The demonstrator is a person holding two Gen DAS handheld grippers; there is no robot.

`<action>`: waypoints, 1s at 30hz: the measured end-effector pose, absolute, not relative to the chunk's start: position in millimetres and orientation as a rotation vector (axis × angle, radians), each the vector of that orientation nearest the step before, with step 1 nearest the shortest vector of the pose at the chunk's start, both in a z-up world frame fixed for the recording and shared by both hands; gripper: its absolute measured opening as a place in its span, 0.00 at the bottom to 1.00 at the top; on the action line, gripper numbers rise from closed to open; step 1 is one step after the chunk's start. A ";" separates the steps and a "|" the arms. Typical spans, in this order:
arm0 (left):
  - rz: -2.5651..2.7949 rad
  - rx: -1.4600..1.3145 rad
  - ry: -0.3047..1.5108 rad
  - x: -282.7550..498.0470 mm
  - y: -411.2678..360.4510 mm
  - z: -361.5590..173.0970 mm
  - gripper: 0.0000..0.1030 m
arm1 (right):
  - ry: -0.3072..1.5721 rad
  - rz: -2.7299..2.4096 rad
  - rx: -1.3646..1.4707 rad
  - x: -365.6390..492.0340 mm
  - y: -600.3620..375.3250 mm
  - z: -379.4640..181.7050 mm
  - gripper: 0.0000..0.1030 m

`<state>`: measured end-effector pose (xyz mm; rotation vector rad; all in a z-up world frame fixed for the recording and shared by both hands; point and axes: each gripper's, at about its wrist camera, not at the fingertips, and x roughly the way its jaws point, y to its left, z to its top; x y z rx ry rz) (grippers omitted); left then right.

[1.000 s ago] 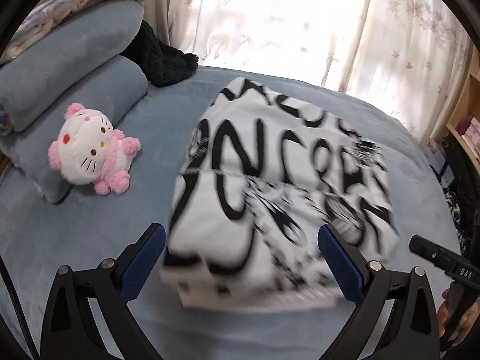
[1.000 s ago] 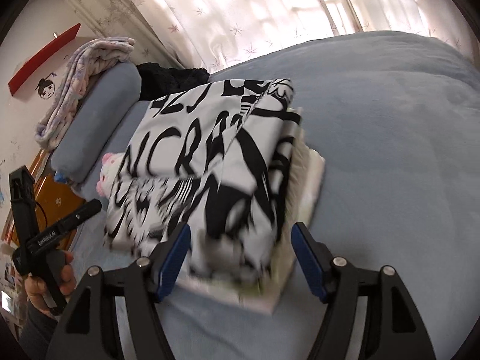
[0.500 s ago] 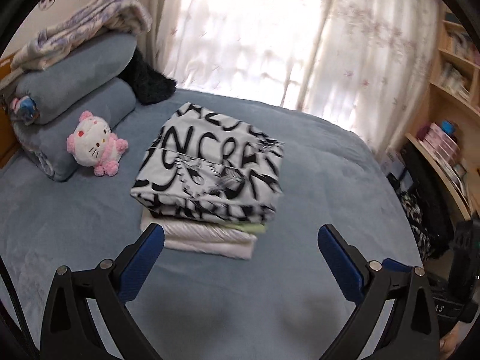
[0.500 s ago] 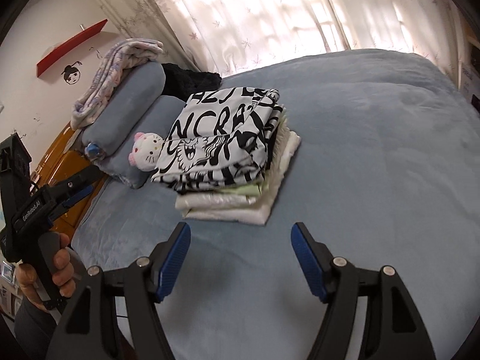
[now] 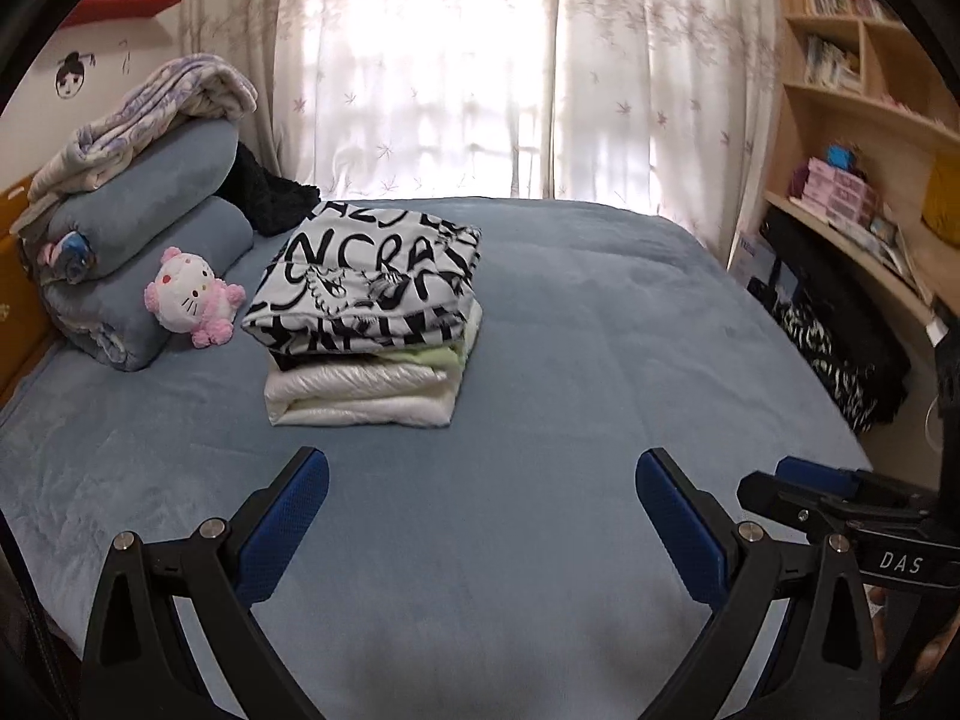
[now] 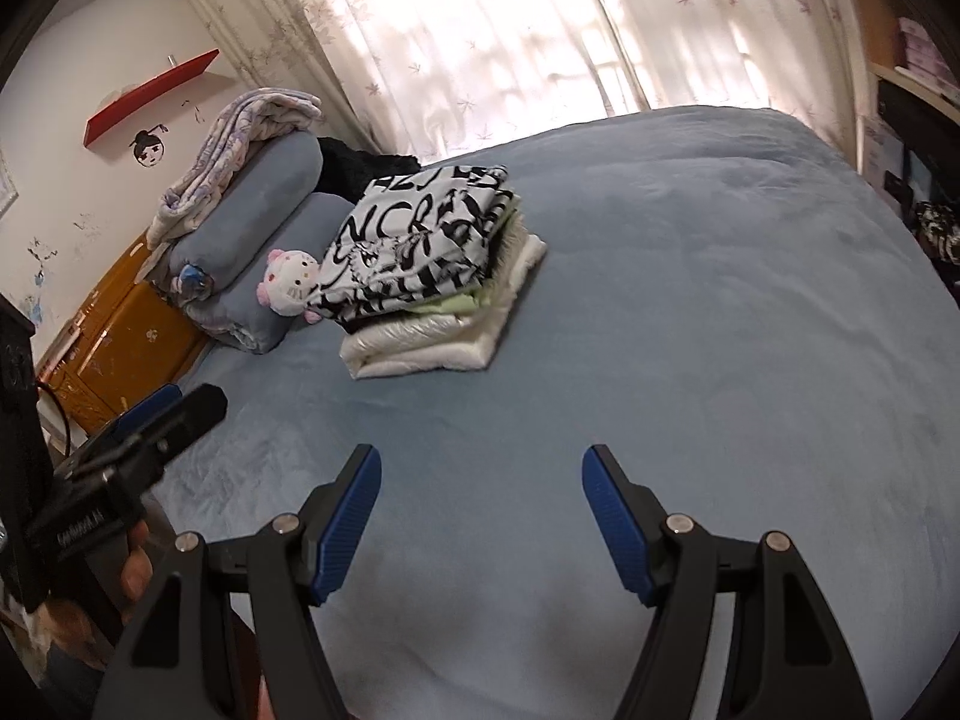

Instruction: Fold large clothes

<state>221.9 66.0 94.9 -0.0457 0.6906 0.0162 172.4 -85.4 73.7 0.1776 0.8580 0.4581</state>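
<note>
A folded black-and-white lettered garment (image 5: pixel 366 282) (image 6: pixel 420 240) lies on top of a stack, over a pale green piece (image 5: pixel 432 357) and a folded white garment (image 5: pixel 360 399) (image 6: pixel 432 345), on the blue bed (image 5: pixel 570 360) (image 6: pixel 690 300). My left gripper (image 5: pixel 480 510) hangs open over bare bedding, well short of the stack, with nothing between its blue pads. My right gripper (image 6: pixel 480 501) is also open and empty, far from the stack. The right gripper's body shows at the right edge of the left wrist view, and the left one at the left edge of the right wrist view.
A pink-and-white plush cat (image 5: pixel 189 294) (image 6: pixel 288 288) leans on rolled blue bedding (image 5: pixel 144 222) left of the stack, with a black fluffy item (image 5: pixel 270 198) behind. Bookshelves (image 5: pixel 858 138) and a dark bag (image 5: pixel 840 354) line the right side. An orange wooden headboard (image 6: pixel 120 336) stands at left.
Both grippers have pulled back and up from the stack, which filled the views and now sits small and far off. The lettered garment stays folded on top.
</note>
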 end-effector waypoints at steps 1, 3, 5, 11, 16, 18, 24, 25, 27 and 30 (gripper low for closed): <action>0.013 -0.032 0.696 214.1 58.4 87.3 0.99 | 0.854 0.446 0.171 165.8 -88.0 70.2 0.68; 0.015 -0.026 0.705 205.1 50.7 77.4 0.99 | 0.848 0.419 0.164 152.8 -92.7 62.3 0.68; 0.018 -0.025 0.718 196.3 43.5 66.7 0.99 | 0.845 0.392 0.163 140.8 -97.8 54.3 0.68; 0.037 -0.050 0.718 177.6 33.9 46.3 0.99 | 0.844 0.313 0.185 116.9 -109.5 31.7 0.69; 0.029 -0.071 0.769 172.4 29.0 26.8 0.99 | 0.854 0.284 0.223 103.4 -114.3 21.0 0.72; 0.016 -0.095 0.798 174.0 30.7 20.0 0.99 | 0.860 0.280 0.229 101.4 -114.9 18.9 0.73; -0.003 -0.126 0.839 172.6 32.5 9.5 0.99 | 0.876 0.257 0.208 95.9 -114.2 14.7 0.73; -0.005 -0.126 0.842 172.1 31.9 8.7 0.99 | 0.877 0.258 0.208 95.0 -114.2 13.8 0.73; -0.003 -0.128 0.842 173.1 33.5 9.3 0.99 | 0.878 0.253 0.205 94.3 -114.1 12.3 0.73; -0.006 -0.134 0.843 171.5 33.6 10.0 0.99 | 0.879 0.251 0.204 94.4 -113.7 11.9 0.73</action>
